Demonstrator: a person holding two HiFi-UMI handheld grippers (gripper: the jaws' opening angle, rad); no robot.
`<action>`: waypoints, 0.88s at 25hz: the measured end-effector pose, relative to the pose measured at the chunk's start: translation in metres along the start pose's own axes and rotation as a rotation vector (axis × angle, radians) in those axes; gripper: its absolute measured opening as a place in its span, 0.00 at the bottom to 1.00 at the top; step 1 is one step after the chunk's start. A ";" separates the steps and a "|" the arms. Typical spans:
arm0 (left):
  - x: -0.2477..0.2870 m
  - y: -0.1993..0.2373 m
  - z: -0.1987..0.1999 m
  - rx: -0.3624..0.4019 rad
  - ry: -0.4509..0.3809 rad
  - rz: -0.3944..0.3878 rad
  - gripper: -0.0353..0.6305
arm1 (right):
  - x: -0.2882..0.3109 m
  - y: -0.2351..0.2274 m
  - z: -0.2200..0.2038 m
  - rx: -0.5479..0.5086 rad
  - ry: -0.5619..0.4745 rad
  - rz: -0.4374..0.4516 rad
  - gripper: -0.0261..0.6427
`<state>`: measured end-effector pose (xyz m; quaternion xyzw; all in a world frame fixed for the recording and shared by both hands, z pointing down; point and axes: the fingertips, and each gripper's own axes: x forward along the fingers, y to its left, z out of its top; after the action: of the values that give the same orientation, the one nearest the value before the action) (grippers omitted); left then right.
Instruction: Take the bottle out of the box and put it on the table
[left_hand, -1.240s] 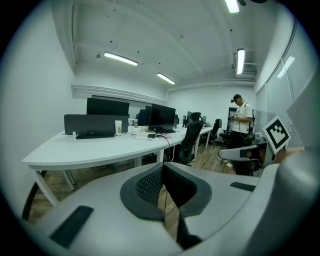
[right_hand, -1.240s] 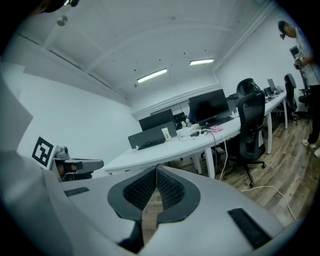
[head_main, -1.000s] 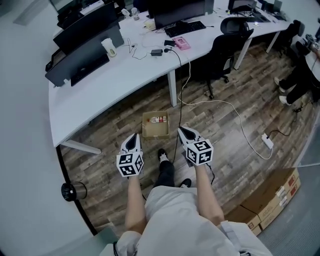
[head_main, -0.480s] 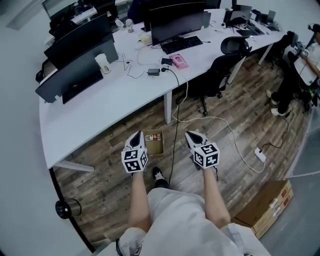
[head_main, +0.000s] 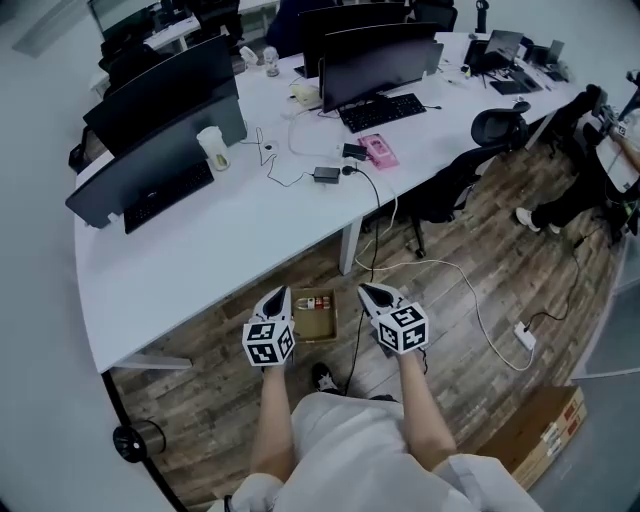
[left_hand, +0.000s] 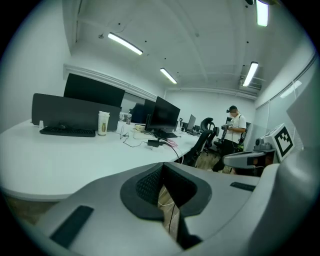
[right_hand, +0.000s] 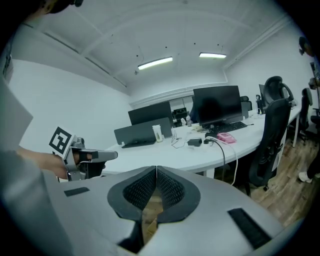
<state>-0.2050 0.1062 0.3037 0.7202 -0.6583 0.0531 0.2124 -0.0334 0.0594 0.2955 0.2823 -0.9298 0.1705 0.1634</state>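
So both the left gripper (head_main: 277, 296) and right gripper (head_main: 368, 293) are pinched shut and empty, flanking the cardboard box (head_main: 318, 328) on the floor, probably lining up a reach. Bottle (head_main: 314, 301) lies inside it, near the counter (head_main: 230, 220).

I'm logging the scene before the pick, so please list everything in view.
Open brown cardboard box: one, brown, wood floor, between the tongs in head view.
Small bottles: several, colours unclear, box's far end.
Long white desk: one, white, beyond the box.
Black monitors: several, black, on the desk.
Pale paper cup: one, whitish, on the desk.
Black office chairs: at least two, black, right of the desk.
Larger cardboard carton: one, brown, floor, lower right.
Left tongs: one, grey, shut, empty.
Right tongs: one, grey, shut, empty.
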 end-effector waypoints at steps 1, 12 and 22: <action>0.008 0.000 -0.003 0.003 0.012 -0.015 0.07 | 0.008 -0.002 0.001 0.002 0.003 0.000 0.10; 0.058 0.025 -0.063 -0.035 0.152 -0.014 0.08 | 0.045 -0.050 -0.025 0.133 0.010 -0.028 0.10; 0.122 0.011 -0.098 0.018 0.265 -0.029 0.07 | 0.081 -0.092 -0.041 0.153 0.054 0.023 0.10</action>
<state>-0.1800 0.0292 0.4383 0.7182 -0.6134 0.1505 0.2919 -0.0353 -0.0334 0.3852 0.2785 -0.9125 0.2505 0.1641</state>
